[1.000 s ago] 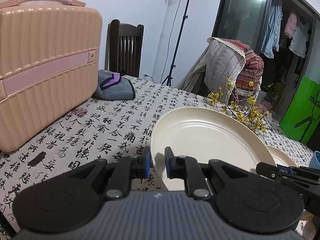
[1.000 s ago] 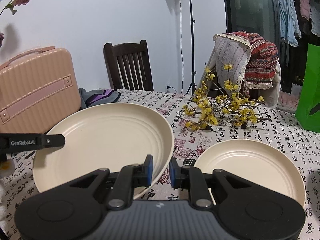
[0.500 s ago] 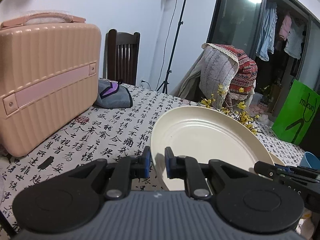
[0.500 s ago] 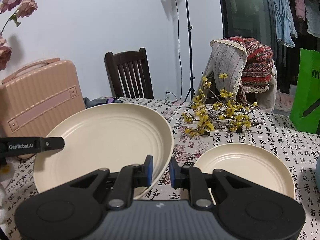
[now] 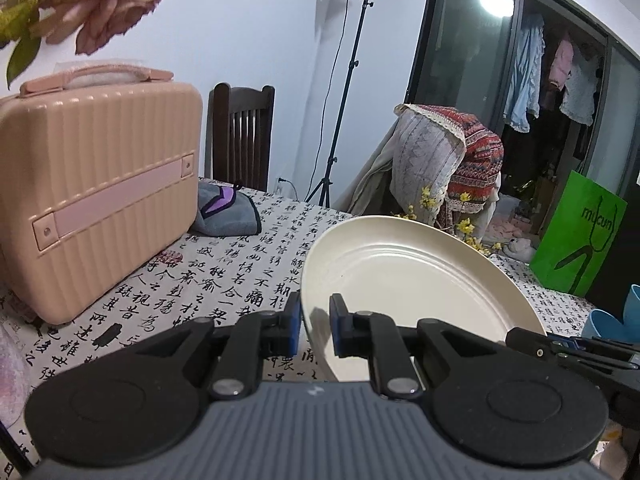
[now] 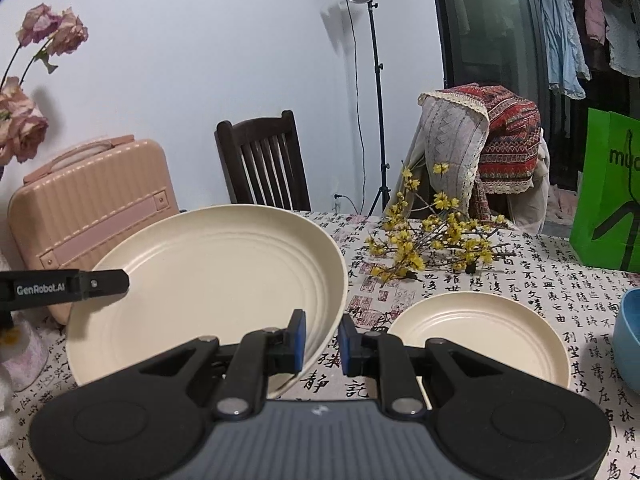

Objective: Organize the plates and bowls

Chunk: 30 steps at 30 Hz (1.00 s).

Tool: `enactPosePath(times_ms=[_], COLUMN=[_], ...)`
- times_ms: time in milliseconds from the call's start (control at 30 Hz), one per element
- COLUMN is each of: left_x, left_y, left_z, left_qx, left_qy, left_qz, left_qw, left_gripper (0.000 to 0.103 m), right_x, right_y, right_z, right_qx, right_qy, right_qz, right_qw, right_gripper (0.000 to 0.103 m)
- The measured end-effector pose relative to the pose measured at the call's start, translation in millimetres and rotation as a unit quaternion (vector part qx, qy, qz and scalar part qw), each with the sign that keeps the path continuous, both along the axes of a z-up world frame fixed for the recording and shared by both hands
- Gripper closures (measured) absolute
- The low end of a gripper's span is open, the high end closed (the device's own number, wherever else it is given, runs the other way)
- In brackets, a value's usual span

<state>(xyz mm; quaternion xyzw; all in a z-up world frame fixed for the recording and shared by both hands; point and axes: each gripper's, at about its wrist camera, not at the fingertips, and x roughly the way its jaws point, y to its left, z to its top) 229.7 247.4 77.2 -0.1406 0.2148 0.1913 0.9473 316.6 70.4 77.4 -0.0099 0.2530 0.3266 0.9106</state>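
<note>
A large cream plate [image 5: 408,280] hangs tilted above the table, carried from both sides. My left gripper [image 5: 315,320] is shut on its left rim, and my right gripper [image 6: 322,336] is shut on its right rim [image 6: 212,280]. Each view shows the other gripper's black fingers at the far rim of the plate: the right one's fingers [image 5: 560,354], the left one's fingers [image 6: 80,286]. To the right, a smaller cream plate [image 6: 476,336] lies flat on the printed tablecloth. Beside it stands a blue bowl [image 6: 630,340], cut off by the picture's edge.
A pink suitcase [image 5: 92,188] stands on the table's left side with a grey cloth [image 5: 224,212] behind it. Yellow flower branches [image 6: 432,240] lie behind the small plate. A green bag [image 6: 608,192] is at the far right, and pink roses [image 6: 24,120] hang at the near left.
Both grippers have risen together with the large plate between them, so it now hangs higher over the table. The small plate and the bowl have stayed where they were.
</note>
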Motion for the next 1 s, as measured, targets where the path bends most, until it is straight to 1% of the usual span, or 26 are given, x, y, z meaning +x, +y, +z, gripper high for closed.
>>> enactPosePath(times_ms=[500,1000], left_x=[-17,-34], left_y=[-22,-39], left_z=[8,14], left_qx=[0.008,0.016], left_qy=[0.000,-0.004], left_qz=[-0.010,-0.025], left_qw=[0.9999,0.9995], left_gripper=[0.088,0.088], right_x=[-15,-33], right_y=[-24,-45], right_z=[8,9], right_qx=[0.006,0.015], right_qy=[0.001,0.007], right_qz=[-0.004,-0.014], right_qw=[1.000,1.000], right_gripper=[0.086,0.086])
